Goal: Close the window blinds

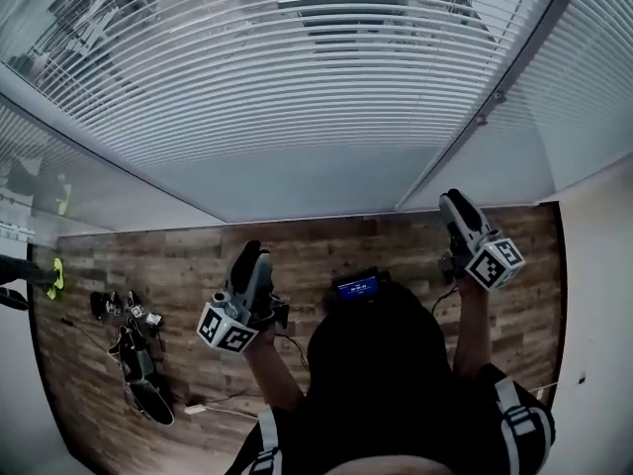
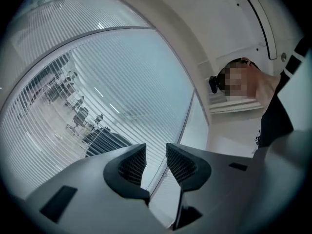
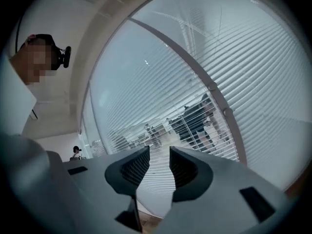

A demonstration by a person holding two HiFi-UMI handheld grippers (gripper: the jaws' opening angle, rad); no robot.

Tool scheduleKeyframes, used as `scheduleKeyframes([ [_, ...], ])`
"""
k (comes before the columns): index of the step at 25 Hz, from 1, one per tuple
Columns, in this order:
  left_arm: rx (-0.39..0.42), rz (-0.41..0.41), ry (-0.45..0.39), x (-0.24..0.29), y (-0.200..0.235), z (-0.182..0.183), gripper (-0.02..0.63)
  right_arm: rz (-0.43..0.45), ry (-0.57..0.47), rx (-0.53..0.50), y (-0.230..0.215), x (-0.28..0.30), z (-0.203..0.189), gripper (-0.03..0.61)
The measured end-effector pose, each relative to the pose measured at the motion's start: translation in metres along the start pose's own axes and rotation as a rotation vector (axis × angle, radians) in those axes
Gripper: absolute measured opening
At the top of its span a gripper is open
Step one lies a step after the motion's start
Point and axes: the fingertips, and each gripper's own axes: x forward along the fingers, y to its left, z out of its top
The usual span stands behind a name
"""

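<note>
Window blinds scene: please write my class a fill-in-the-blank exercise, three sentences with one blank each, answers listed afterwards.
1. The floor by the window blinds is made of ______.
2. The left gripper has its jaws apart, with ______ between them.
3. The right gripper carries a marker cube patterned in black and ______.
Missing words: wood; nothing; white.

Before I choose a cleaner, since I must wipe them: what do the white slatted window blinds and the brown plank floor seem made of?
White slatted window blinds: probably thin aluminium or plastic, smooth with a slight sheen; the narrow slats catch light. Brown plank floor: wood or wood-look laminate, matt; staggered boards with varied tones.
</note>
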Motion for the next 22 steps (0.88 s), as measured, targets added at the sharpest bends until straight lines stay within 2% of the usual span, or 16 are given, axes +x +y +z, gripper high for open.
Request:
scheduleKeyframes([
  [4, -0.038, -0.048, 0.004, 0.002, 0.022, 0.004, 0.138, -0.073, -0.023, -0.029, 0.005, -0.004, 0.000, 0.110],
  [8, -0.052, -0.066, 0.005, 0.010, 0.032, -0.001, 0.138, -0.135, -0.038, -0.088, -0.009, -0.006, 0.012, 0.110],
  [13, -0.047, -0.076, 0.045, 0.040, 0.039, -0.007, 0.138, -0.232, -0.029, -0.219, -0.038, 0.005, 0.034, 0.110],
  [22, -0.003, -0.113, 0.100, 0.107, 0.045, -0.014, 0.138, -0.448, 0.019, -0.526, -0.101, 0.035, 0.077, 0.110],
])
